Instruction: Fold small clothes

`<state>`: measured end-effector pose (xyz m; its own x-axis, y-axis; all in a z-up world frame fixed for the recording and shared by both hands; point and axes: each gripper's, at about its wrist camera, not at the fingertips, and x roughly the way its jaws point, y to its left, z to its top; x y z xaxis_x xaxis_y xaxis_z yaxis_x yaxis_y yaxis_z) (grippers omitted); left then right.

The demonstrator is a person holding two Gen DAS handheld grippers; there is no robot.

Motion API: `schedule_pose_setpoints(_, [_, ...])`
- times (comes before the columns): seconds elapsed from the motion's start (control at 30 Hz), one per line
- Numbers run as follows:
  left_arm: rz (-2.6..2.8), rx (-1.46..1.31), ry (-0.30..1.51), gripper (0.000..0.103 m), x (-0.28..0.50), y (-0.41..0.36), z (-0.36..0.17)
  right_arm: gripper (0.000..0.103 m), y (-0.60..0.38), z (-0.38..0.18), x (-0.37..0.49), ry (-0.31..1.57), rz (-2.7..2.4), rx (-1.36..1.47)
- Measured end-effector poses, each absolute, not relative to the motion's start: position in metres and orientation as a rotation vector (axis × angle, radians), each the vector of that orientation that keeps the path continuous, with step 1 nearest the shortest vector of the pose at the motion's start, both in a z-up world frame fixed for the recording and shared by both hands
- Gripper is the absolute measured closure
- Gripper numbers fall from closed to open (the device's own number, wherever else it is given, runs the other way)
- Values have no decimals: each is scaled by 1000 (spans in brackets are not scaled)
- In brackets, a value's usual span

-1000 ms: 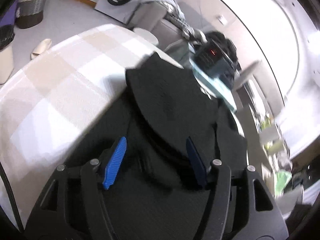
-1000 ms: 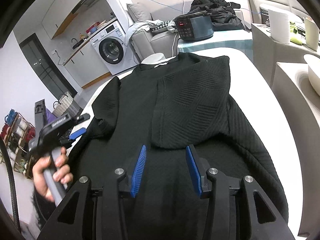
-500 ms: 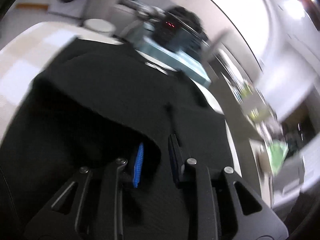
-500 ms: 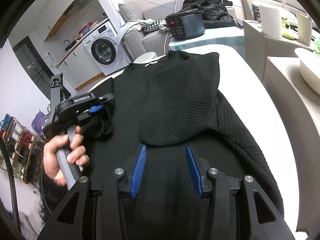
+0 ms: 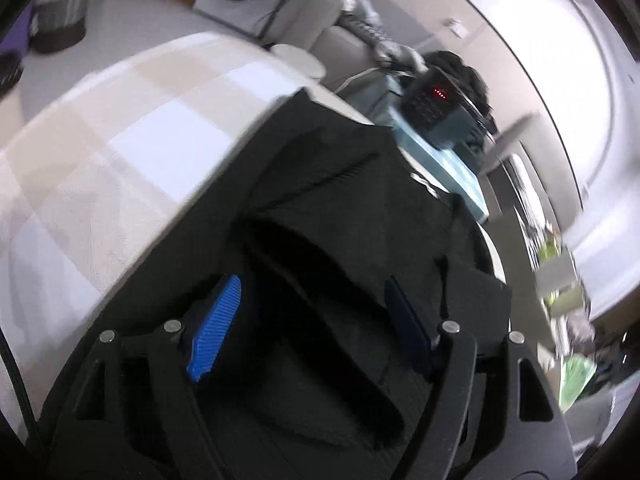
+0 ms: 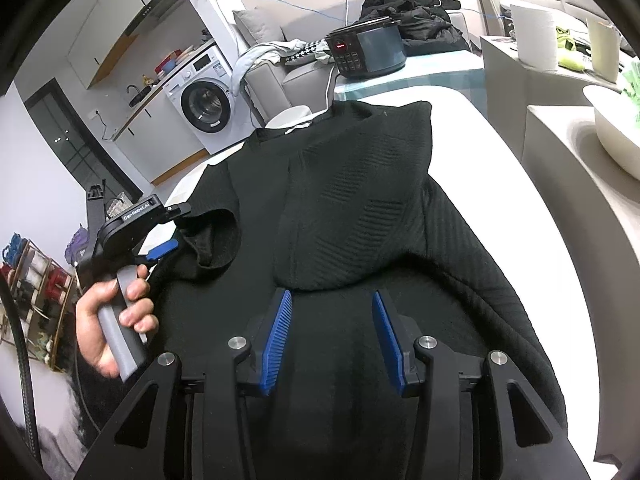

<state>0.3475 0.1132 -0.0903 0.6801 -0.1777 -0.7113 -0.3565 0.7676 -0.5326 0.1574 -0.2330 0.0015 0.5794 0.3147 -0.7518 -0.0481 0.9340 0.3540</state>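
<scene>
A black knit sweater [image 6: 352,200] lies flat on the white table [image 6: 500,200], neck toward the far end. One sleeve is folded across its chest. The other sleeve [image 6: 216,236] lies bunched near the sweater's left edge, just in front of my left gripper [image 6: 178,228]. In the left wrist view that sleeve [image 5: 304,240] runs between the left gripper's [image 5: 312,284] jaws, which are opening, and the pads stand clear of the cloth. My right gripper [image 6: 331,296] hovers open over the sweater's lower part with nothing between its fingers.
A person's hand [image 6: 108,320] holds the left gripper's handle. A dark rice cooker [image 6: 368,52] sits on a side table beyond the far end. A counter with a white bowl [image 6: 616,132] stands right. A washing machine [image 6: 204,104] is at the back left.
The left gripper shut on the sleeve, carried it inward over the sweater, then opened wide. The sleeve now lies bunched on the body. The right gripper has stayed put.
</scene>
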Motion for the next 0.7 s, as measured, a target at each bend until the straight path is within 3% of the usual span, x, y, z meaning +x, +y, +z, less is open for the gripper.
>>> schedule_pose_setpoints(0.17, [157, -680, 787, 35, 353, 121, -90, 60, -238, -3, 162, 940, 204, 326])
schedule_pose_setpoints(0.23, [194, -674, 786, 50, 358, 125, -91, 60, -239, -5, 162, 944, 203, 329])
schedule_pose_setpoints(0.27, [194, -683, 787, 71, 361, 126, -93, 60, -239, -5, 162, 944, 202, 331])
schedule_pose_setpoints(0.3, [190, -693, 795, 98, 365, 131, -94, 60, -239, -5, 162, 944, 203, 333])
schedule_pose_setpoints(0.33, [177, -705, 796, 103, 368, 132, -95, 60, -240, -5, 162, 944, 202, 335])
schedule_pose_setpoints(0.5, [65, -666, 714, 103, 380, 112, -66, 60, -244, -6, 161, 942, 194, 343])
schedule_pose_setpoints(0.63, [-178, -625, 702, 102, 406, 45, -38, 60, -245, -5, 159, 947, 188, 339])
schedule_pose_setpoints(0.67, [-243, -592, 734, 95, 411, 21, -35, 60, -245, -4, 158, 947, 184, 337])
schedule_pose_setpoints(0.7, [-276, -570, 760, 79, 413, 9, -35, 60, -245, -3, 158, 947, 181, 334])
